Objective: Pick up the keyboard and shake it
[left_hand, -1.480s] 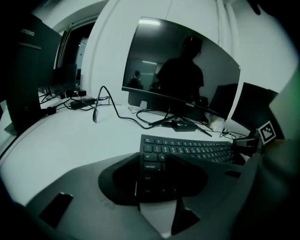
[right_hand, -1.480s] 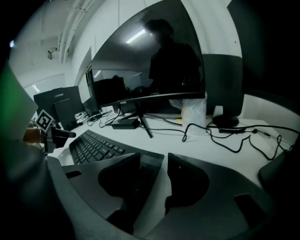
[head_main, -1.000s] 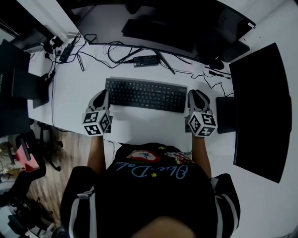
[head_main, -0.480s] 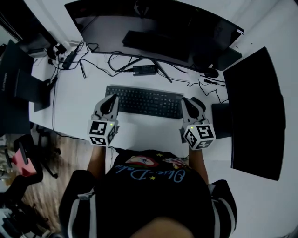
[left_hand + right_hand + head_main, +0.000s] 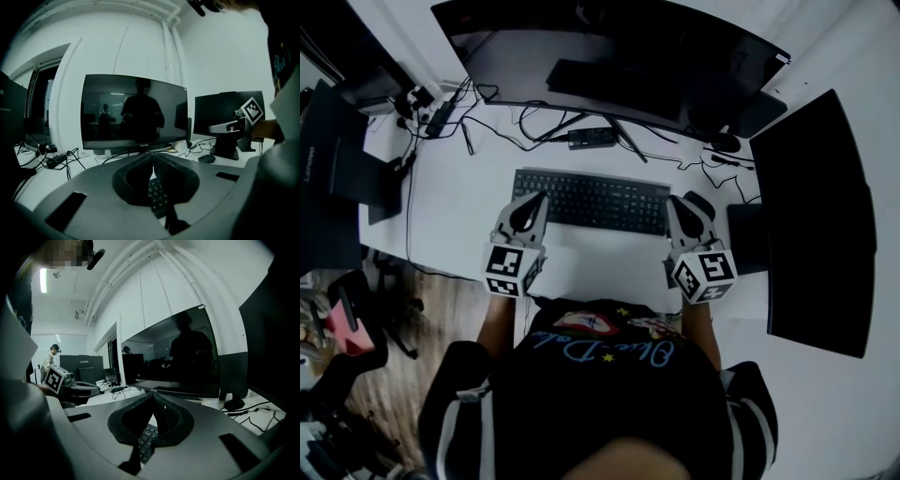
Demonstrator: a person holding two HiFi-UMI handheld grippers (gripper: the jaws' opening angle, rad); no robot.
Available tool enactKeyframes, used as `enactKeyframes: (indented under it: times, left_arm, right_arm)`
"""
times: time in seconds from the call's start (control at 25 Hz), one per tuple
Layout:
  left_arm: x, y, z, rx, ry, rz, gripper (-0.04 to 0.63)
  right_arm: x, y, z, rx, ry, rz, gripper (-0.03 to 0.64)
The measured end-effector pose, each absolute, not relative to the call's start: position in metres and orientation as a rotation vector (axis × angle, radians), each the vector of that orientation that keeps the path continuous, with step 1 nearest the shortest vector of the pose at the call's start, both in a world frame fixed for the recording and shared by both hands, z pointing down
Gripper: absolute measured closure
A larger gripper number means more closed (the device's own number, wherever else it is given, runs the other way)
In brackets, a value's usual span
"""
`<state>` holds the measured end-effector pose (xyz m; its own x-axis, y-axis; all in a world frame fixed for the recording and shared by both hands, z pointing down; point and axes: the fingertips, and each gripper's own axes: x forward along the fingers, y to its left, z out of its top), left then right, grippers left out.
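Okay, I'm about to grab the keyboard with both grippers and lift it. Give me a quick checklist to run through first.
1. Left gripper open for the grasp: not ok, its jaws meet at the tips.
2. Right gripper open for the grasp: not ok, its jaws are also together.
3. One gripper at each end of the keyboard: ok, the left is at its near left corner and the right at its right end.
4. Keyboard gripped: not ok, it lies flat on the desk, with keys showing below both grippers.
5. Keyboard free of the cables behind it: cannot tell.
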<state>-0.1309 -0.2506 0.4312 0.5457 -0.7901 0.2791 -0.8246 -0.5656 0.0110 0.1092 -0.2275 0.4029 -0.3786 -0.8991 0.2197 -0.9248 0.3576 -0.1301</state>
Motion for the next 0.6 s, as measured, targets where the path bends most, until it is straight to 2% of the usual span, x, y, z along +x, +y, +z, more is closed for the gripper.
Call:
enactKeyframes:
  times: [0.6]
  left_arm:
    - [-0.1409,-0.2483,0.4301,2.631,-1.423,0.388,0.588]
  right_arm:
    - [0.1034,-0.2254,0.4004,1.674,-2.501,0.343,0.617]
